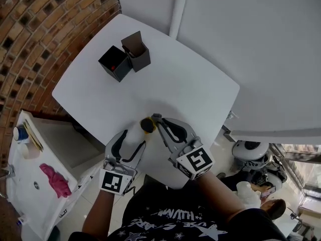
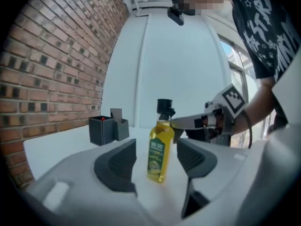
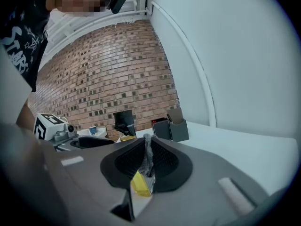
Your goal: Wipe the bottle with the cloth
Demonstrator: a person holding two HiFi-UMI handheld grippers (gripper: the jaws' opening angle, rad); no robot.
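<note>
Bottle (image 2: 163, 134) yellow w/ black cap (image 2: 164, 108), green label (image 2: 157, 155); cloth (image 3: 147, 155) grey; table (image 1: 190, 84) white; boxes (image 1: 124, 58) black.

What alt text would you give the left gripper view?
A small clear bottle of yellow oil with a black cap stands upright on a white table, seen between the open jaws of the left gripper, which do not touch it. The right gripper reaches toward the bottle's neck from the right; two dark boxes stand behind, near a brick wall.

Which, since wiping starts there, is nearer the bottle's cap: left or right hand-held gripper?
Right: the right hand-held gripper, gripping the cloth, is just under the cap; the open left hand-held gripper flanks the bottle lower.
</note>
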